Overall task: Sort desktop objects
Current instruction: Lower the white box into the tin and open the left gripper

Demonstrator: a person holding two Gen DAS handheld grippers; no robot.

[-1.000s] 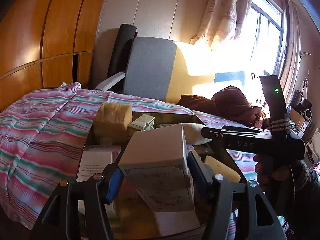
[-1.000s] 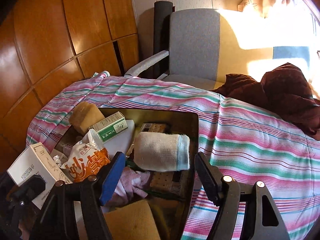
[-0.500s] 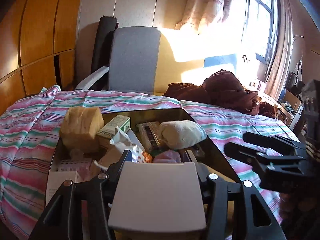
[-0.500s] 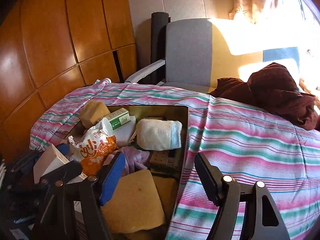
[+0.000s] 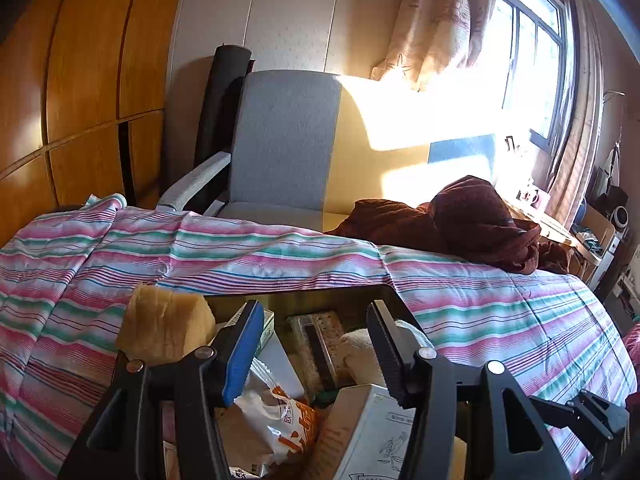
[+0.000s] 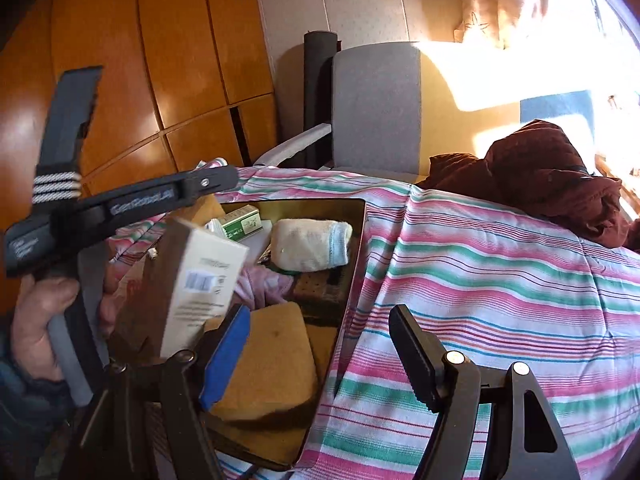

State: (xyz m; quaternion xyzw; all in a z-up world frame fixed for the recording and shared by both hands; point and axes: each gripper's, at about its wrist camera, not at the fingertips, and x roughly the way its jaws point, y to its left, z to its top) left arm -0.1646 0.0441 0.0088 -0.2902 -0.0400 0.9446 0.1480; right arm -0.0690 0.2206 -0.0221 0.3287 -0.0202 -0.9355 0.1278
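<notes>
Near, bottom of the right-wrist view:
- Right gripper (image 6: 320, 316): I read its jaws as spread, with nothing between them. Under the gap lie a flat yellow-brown sponge slab (image 6: 272, 364) and the striped cover.
- A hand (image 6: 36, 320), lower left, wrapped round the handle of the left gripper.

Near, bottom of the left-wrist view:
- Left gripper (image 5: 316, 308): jaws apart. The blue pad stands clear of the box, so I count no grip.
- White printed cardboard box (image 5: 372, 436): tilted, low between the finger bases, over the tray. It is partly behind the black finger. In the right-wrist view it is blurred, under the left gripper, left of centre.
- White and orange crinkled snack bag (image 5: 280, 408), just left of the box.

Middle, inside the dark shallow rectangular tray (image 6: 356, 272):
- Pink crumpled cloth (image 6: 264, 284), centre.
- Rolled cream towel with a pale blue edge (image 6: 308, 246), by the tray's right wall.
- Small green and white carton (image 6: 242, 222), far side.
- Tall yellow foam block (image 5: 164, 328), far left corner.
- Cracker-like packets near the towel; I cannot make them out further.

Beyond:
- Pink, green and white striped bedcover (image 6: 500, 280), under the tray and filling the right of the frame.
- Maroon bundled garment (image 6: 540, 176), upper right.
- Grey padded armchair (image 5: 284, 140), centre top.
- Orange wooden wall panels (image 6: 180, 60), upper left.
- Patterned beige curtain (image 5: 440, 20) and sunlit window (image 5: 528, 60), upper right.
</notes>
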